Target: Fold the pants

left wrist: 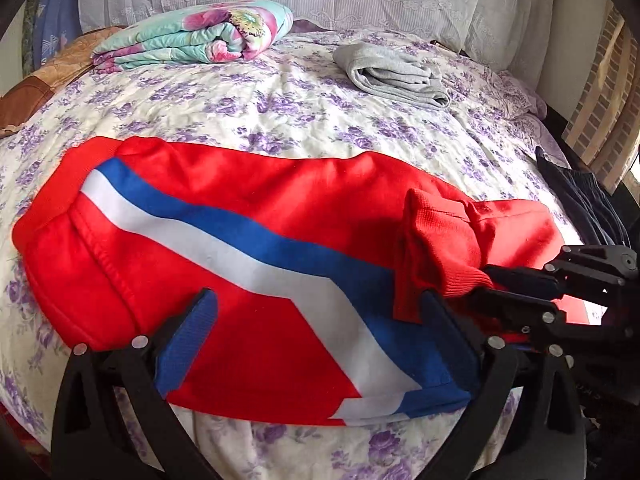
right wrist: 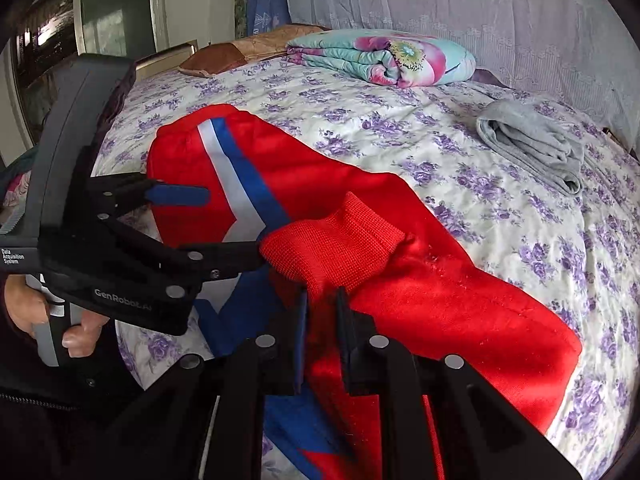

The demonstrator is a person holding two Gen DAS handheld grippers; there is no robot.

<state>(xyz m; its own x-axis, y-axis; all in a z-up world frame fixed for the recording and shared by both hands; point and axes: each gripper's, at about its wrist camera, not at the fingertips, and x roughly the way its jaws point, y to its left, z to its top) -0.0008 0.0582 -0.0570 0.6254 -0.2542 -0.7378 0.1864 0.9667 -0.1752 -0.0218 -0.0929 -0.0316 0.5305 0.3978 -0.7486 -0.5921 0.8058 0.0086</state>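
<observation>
Lying between left gripper [left wrist: 316, 328] jaws, pants [left wrist: 248, 240] cuff in right gripper [right wrist: 322, 320].

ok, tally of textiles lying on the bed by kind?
Red pants: 1
Folded grey garment: 1
Folded floral quilt: 1
Brown cushion: 1
Dark garment at the bed edge: 1
Total: 5

Bright daylight fills both views, blowing out the saturated red fleece pants [left wrist: 224, 248] [right wrist: 460, 312]. Fisheye curvature bends the purple-flowered white bedsheet [left wrist: 280, 104] [right wrist: 500, 208]; corners vignette black. Shadows are soft and focus sharp.
</observation>
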